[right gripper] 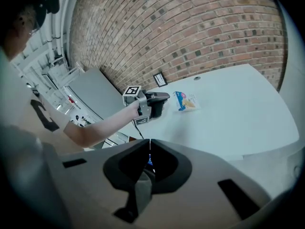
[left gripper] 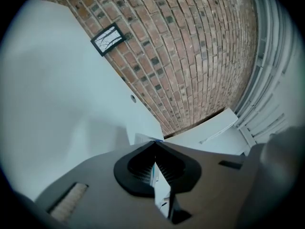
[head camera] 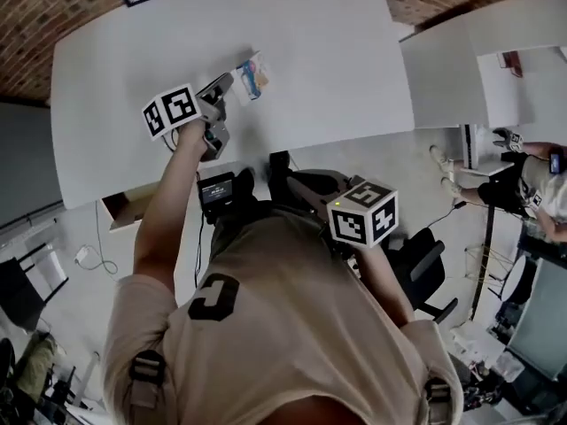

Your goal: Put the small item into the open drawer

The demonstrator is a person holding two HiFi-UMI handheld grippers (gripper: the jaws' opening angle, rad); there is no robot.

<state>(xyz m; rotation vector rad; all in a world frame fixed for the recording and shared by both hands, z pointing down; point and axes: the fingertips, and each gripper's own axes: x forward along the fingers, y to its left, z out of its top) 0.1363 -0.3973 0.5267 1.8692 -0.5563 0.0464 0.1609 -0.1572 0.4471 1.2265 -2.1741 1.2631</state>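
Observation:
The small item is a flat white packet (head camera: 253, 75) printed in blue and orange. My left gripper (head camera: 232, 81) is shut on it over the white table (head camera: 337, 51). In the left gripper view the packet (left gripper: 162, 190) stands on edge between the closed pads, and my left gripper (left gripper: 155, 144) points across the table toward the brick wall. The right gripper view shows the left gripper (right gripper: 167, 97) with the packet (right gripper: 186, 100) at its tip. My right gripper (head camera: 294, 181) stays low by the table's near edge, and its jaws (right gripper: 150, 143) are shut. An open drawer (head camera: 133, 207) juts out under the table's left side.
A second white table (head camera: 461, 60) stands to the right, with a seated person (head camera: 532, 184) beyond it. An office chair (head camera: 425, 255) is at my right side. A small dark device (head camera: 217, 189) hangs below the table edge. The brick wall (left gripper: 200, 46) backs the table.

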